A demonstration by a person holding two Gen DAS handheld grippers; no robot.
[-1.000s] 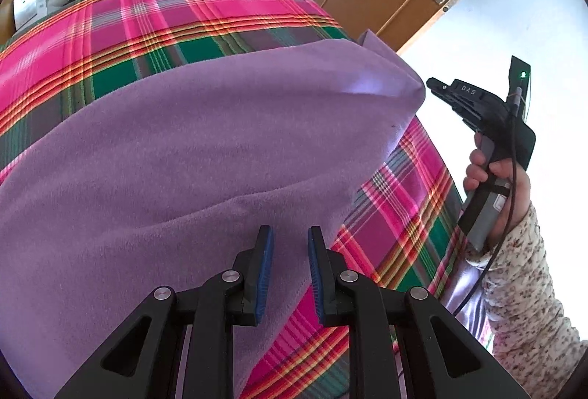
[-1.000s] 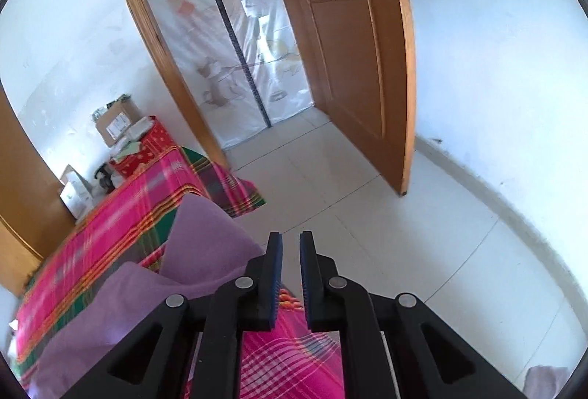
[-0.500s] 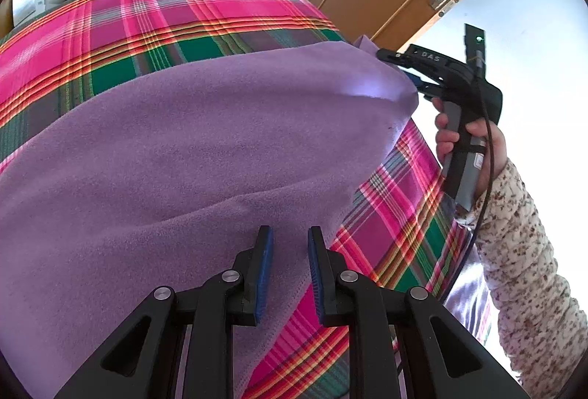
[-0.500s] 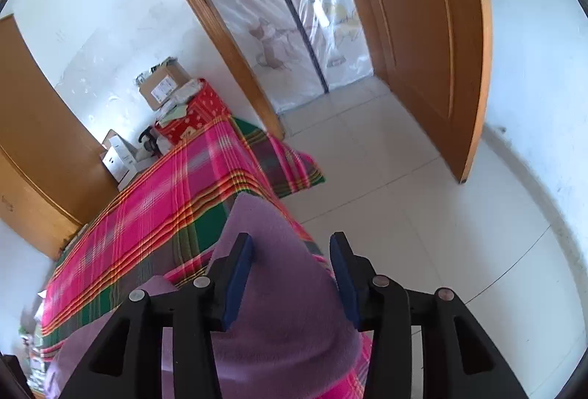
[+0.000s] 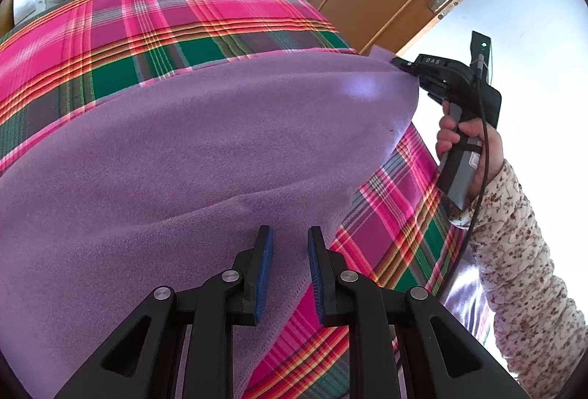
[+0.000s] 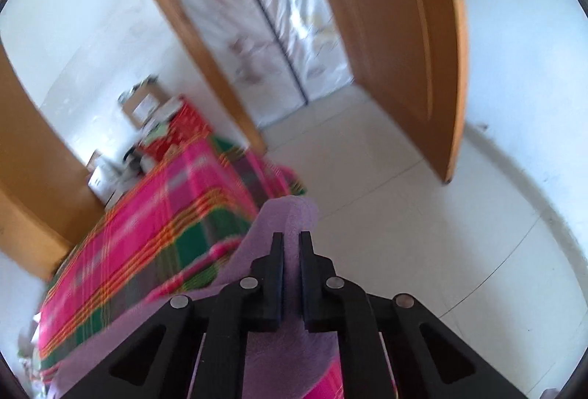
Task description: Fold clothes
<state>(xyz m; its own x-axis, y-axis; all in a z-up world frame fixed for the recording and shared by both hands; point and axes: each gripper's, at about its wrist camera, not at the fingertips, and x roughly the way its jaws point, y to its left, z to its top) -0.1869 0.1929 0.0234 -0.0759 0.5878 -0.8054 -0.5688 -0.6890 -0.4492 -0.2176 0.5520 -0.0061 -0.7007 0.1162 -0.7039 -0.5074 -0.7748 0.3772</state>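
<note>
Right gripper (image 6: 291, 248) closing on the far corner, 2 o'clock in the left view, of the purple cloth (image 5: 220, 141) spread over the plaid bed (image 5: 183, 24); left gripper (image 5: 290, 248) slightly apart over the near edge, gripping nothing; confirm bite, then lift slowly.

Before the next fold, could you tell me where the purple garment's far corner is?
In the left wrist view, upper right: the purple garment's corner sits in the closing right gripper.
</note>
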